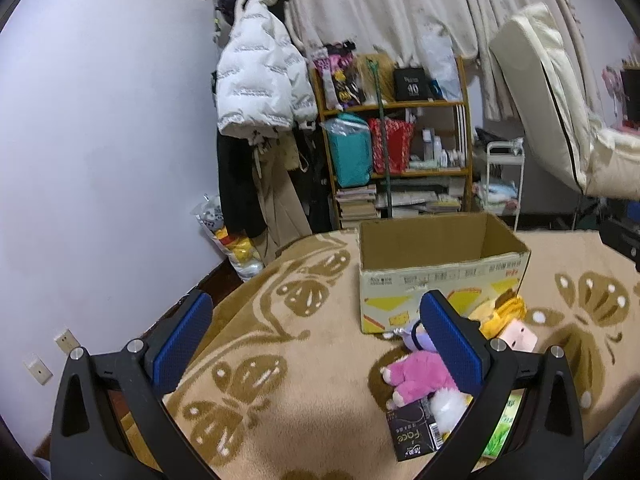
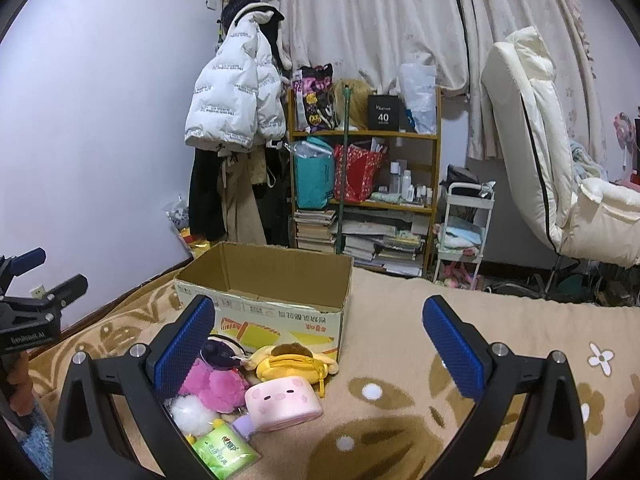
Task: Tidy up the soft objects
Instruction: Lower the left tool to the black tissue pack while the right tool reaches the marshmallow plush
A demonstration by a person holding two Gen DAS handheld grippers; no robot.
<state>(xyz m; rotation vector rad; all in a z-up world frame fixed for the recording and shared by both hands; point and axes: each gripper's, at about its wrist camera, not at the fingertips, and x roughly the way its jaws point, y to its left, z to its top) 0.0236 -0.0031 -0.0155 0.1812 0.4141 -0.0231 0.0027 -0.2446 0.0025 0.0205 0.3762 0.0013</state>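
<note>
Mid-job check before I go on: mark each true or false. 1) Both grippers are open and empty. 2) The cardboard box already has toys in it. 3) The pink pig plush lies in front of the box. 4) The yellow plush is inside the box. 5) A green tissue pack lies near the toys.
1) True: the left gripper and the right gripper both stand open, nothing between the fingers.
2) False: what shows of the inside of the cardboard box is bare cardboard; its floor is partly hidden.
3) True: the pink pig plush lies on the blanket before the box.
4) False: the yellow plush lies outside, against the box front.
5) True: the green tissue pack lies beside them.
</note>
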